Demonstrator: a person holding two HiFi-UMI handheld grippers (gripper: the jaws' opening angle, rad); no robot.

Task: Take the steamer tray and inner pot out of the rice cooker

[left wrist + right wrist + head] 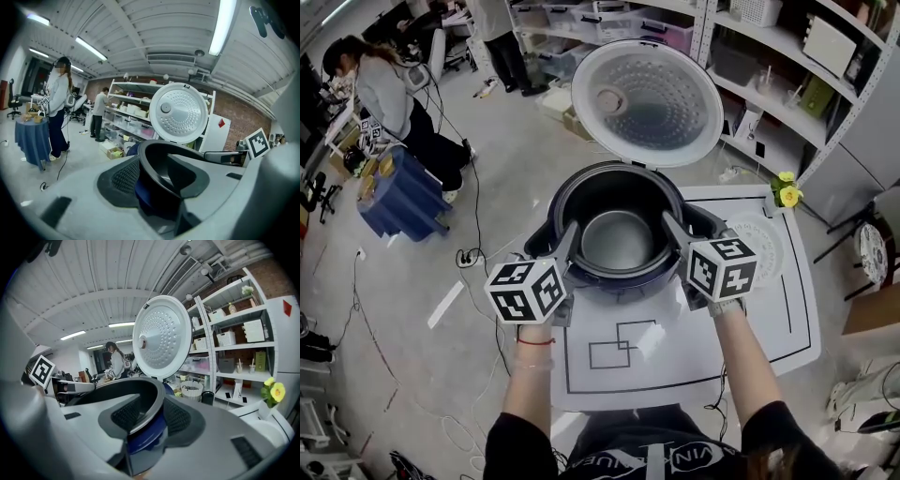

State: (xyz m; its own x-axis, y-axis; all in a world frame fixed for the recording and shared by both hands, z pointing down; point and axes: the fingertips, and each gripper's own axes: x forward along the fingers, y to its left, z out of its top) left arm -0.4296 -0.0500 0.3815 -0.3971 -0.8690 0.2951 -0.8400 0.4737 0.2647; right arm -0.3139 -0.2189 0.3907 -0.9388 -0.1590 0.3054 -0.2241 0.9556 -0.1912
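The rice cooker [546, 242] stands open on the white table, its lid [647, 98] raised behind it. The dark inner pot [619, 239] sits inside. My left gripper [571, 231] straddles the pot's left rim [161, 150]; its jaws stand wide, one inside and one outside, and the pads do not press. My right gripper [669, 221] straddles the right rim [150, 404] the same way, with the rim between its ribbed pads [180, 416] and a little room left. A white perforated steamer tray [766, 246] lies on the table to the cooker's right.
The table [675, 361] bears black outline markings near its front edge. A yellow flower [787, 190] stands at the far right corner. Shelves [787, 56] line the back. Cables and a power strip [469, 258] lie on the floor at left, and people work further off.
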